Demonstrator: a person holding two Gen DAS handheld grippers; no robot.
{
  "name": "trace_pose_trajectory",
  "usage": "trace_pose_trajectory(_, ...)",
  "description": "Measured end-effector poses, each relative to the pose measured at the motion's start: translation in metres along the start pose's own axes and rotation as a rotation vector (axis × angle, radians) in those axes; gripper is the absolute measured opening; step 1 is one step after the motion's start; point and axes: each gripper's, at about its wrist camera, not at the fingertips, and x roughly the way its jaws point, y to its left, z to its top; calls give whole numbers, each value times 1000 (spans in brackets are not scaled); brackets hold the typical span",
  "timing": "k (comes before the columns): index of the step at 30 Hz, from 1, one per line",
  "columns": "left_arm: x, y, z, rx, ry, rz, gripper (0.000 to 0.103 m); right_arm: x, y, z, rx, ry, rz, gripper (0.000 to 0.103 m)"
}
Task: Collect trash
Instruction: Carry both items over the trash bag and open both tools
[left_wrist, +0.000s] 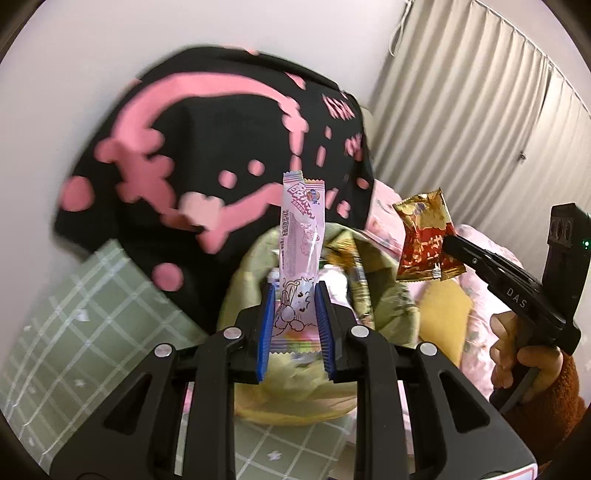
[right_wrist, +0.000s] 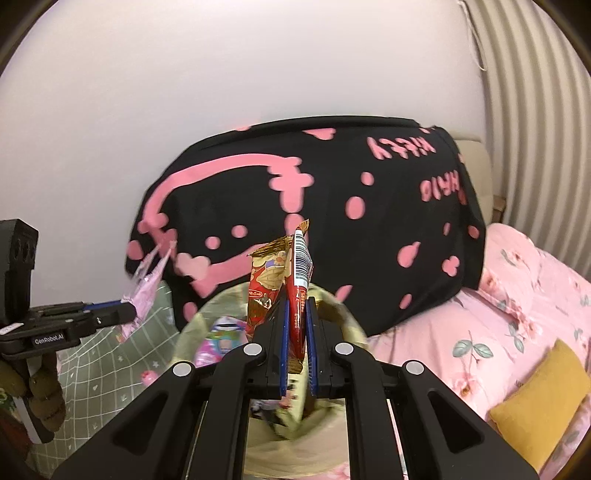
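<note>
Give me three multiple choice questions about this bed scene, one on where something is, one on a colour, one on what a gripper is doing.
1. Where is the trash bag?
A. right below both grippers
B. hung on the curtain
C. on top of the black blanket

2. What colour is the small cushion on the pink bedding?
A. blue
B. mustard yellow
C. white

3. What is the left gripper doing?
A. standing open and empty
B. clamped on the cushion
C. clamped on a pink wrapper

Answers:
1 A, the pale green bag, with wrappers inside, shows just beyond the jaws in both wrist views.
2 B, its yellow stands out against the floral pink.
3 C, the blue pads press the wrapper's lower part while the rest sticks up.
</note>
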Motion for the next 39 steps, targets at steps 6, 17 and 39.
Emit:
trace_pose_trajectory(6, 52, -17, -3, -11, 115, -73, 21, -3, -30, -5, 37, 2, -49, 9)
trace_pose_trajectory(17, 105, -33, -13, -29, 208, -101, 41, -9, -63, -18, 76, 30, -92, 9)
trace_pose_trajectory(39, 1, 35, -31, -132, 19, 128, 50, 61, 34, -24, -68, 154, 106, 9)
